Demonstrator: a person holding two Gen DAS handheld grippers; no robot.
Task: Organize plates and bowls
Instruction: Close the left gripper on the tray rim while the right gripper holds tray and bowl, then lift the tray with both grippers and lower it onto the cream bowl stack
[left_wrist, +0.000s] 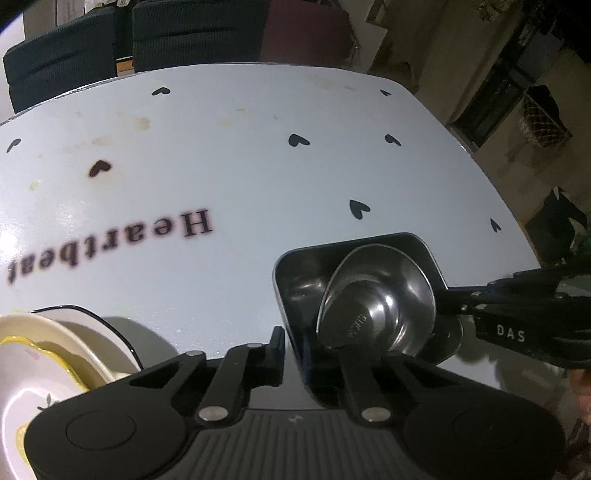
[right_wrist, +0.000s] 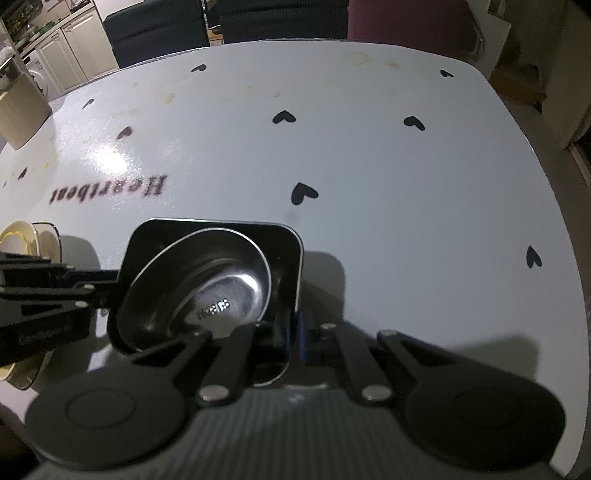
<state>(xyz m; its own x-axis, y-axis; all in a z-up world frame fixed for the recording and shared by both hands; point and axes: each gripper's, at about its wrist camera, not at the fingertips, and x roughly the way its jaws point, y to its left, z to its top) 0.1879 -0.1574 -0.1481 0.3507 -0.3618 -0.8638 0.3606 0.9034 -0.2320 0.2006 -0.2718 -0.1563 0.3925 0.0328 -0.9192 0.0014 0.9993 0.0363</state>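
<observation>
A square steel tray (left_wrist: 295, 273) (right_wrist: 155, 240) is held just above the white table, with a round steel bowl (left_wrist: 380, 295) (right_wrist: 207, 280) lying tilted inside it. My left gripper (left_wrist: 295, 354) is shut on the tray's near wall. My right gripper (right_wrist: 291, 332) is shut on the tray's opposite wall; it also shows at the right of the left wrist view (left_wrist: 461, 299). The left gripper shows at the left of the right wrist view (right_wrist: 99, 291).
A stack of cream plates and a bowl (left_wrist: 55, 354) (right_wrist: 29, 236) sits left of the tray. The table (left_wrist: 258, 147) (right_wrist: 369, 147) has heart prints and the word "Heartbeat". Chairs (left_wrist: 184, 33) stand at the far edge. A beige box (right_wrist: 22, 110) sits far left.
</observation>
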